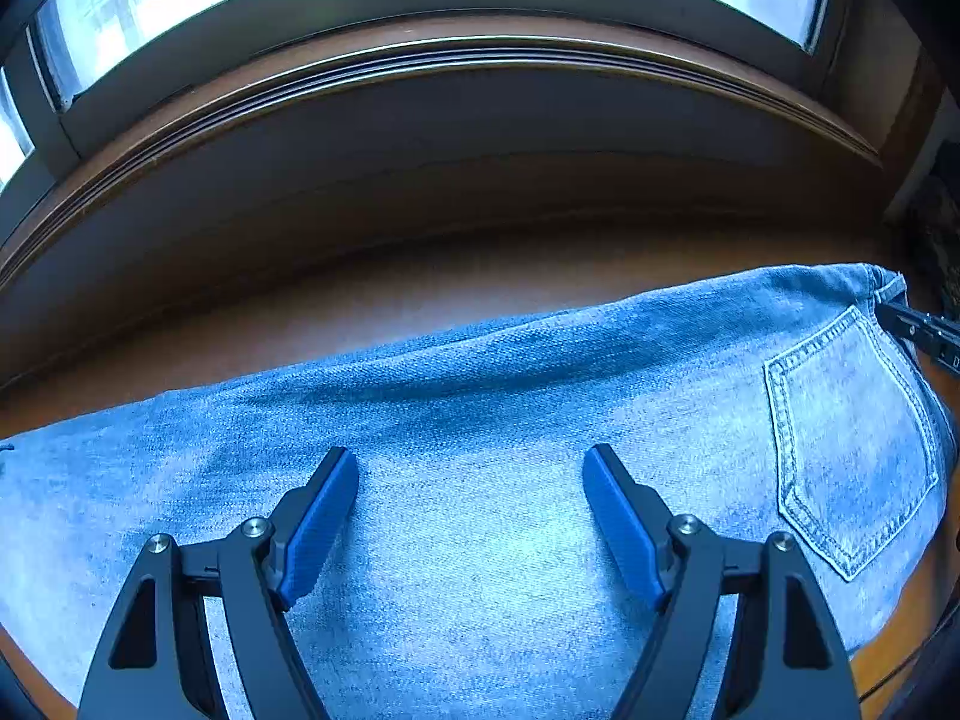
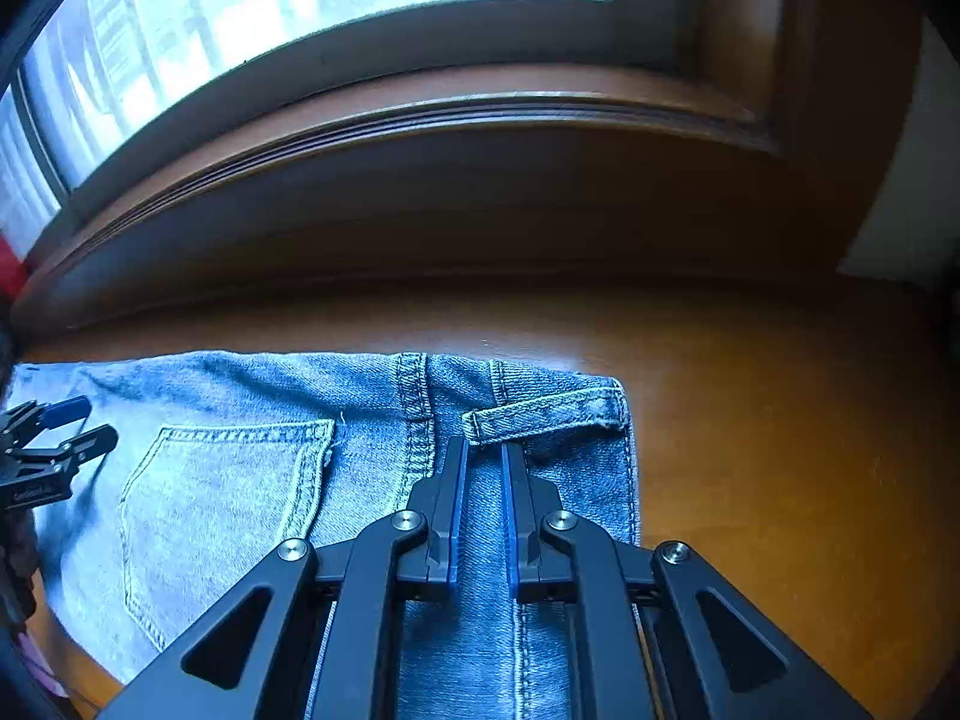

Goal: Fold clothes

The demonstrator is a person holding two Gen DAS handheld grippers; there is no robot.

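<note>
Light blue jeans lie flat across the wooden table, back side up, with a back pocket at the right. My left gripper hovers over the leg part, wide open with nothing between its blue pads. In the right wrist view the waist end of the jeans shows its pocket and a belt loop. My right gripper is shut on the denim at the waistband, just below that loop, with a narrow strip of cloth between its fingers. The left gripper shows at the far left edge.
A wooden window sill and a window run along the far side of the table. Bare orange-brown tabletop lies right of the jeans and beyond them. The right gripper's tip shows at the jeans' right end.
</note>
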